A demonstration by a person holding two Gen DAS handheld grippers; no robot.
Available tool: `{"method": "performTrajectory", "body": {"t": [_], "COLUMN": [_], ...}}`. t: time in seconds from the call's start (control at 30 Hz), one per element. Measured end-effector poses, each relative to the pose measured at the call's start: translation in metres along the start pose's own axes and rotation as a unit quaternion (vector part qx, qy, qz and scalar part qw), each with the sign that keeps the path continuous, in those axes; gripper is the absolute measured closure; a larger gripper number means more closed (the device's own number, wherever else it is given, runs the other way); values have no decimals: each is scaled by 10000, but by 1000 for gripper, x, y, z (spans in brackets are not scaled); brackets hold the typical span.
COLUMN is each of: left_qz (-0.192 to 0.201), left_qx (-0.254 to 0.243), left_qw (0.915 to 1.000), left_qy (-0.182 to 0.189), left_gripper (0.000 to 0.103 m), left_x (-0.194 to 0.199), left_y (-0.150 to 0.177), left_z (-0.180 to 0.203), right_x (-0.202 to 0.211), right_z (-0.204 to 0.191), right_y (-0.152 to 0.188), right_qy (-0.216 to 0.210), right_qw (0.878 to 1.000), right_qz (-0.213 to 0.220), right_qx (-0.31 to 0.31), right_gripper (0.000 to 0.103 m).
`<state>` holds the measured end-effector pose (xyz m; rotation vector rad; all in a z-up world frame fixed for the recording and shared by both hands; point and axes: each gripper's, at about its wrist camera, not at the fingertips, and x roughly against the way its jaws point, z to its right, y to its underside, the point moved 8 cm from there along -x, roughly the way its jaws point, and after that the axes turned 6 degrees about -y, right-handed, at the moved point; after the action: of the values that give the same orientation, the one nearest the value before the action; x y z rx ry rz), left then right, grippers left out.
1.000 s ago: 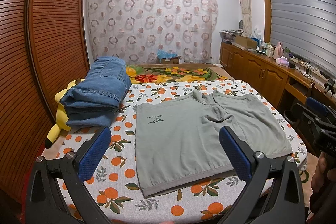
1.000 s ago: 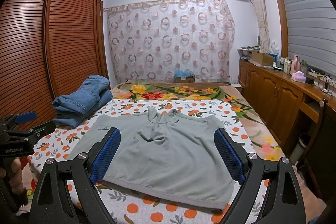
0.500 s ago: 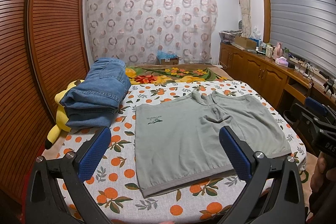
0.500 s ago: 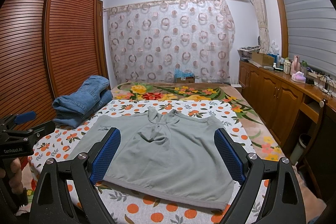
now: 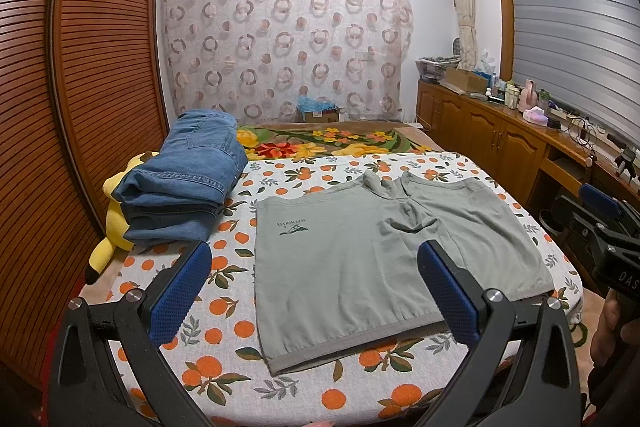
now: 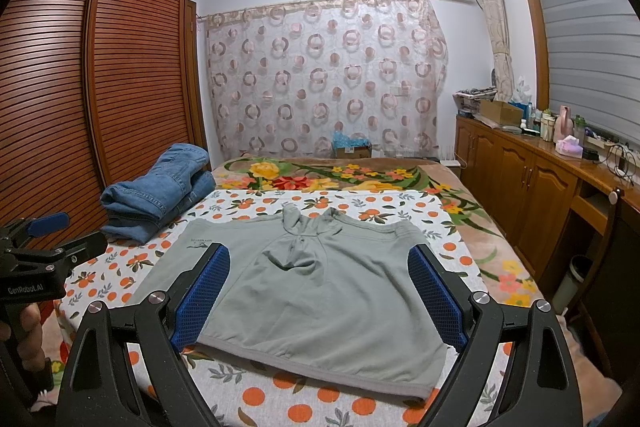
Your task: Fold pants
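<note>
Grey-green short pants lie spread flat on the bed, waistband nearest me, legs pointing away; they also show in the right wrist view. My left gripper is open and empty, held above the near left part of the pants. My right gripper is open and empty, held above the waistband side. Each gripper shows at the edge of the other's view: the right one and the left one.
A stack of folded blue jeans sits at the bed's left, on a yellow plush toy. The bed sheet has an orange print. A slatted wardrobe stands left, a wooden sideboard right.
</note>
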<state>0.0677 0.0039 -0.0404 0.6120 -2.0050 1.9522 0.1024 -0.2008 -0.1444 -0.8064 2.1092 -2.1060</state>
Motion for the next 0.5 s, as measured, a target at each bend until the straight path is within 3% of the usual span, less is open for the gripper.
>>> {"method": "performTrajectory", "body": {"t": [0.3,0.5], "left_qz": [-102,-310], "left_qx": [-36,-93], "left_qw": [9999,9993], "left_qy": [61,209], "left_gripper": [0,0], "left_x": [8,-13], "left_y": [-6,3], "left_z": [13,16], "right_x": [-2,-11], "right_z": [3,11], "right_y": [0,4], "right_qy": [14,59], "right_qw": [10000,9998], "right_qz": [-47,-157], "right_qx": [-35,-73], "right_gripper": [11,11]}}
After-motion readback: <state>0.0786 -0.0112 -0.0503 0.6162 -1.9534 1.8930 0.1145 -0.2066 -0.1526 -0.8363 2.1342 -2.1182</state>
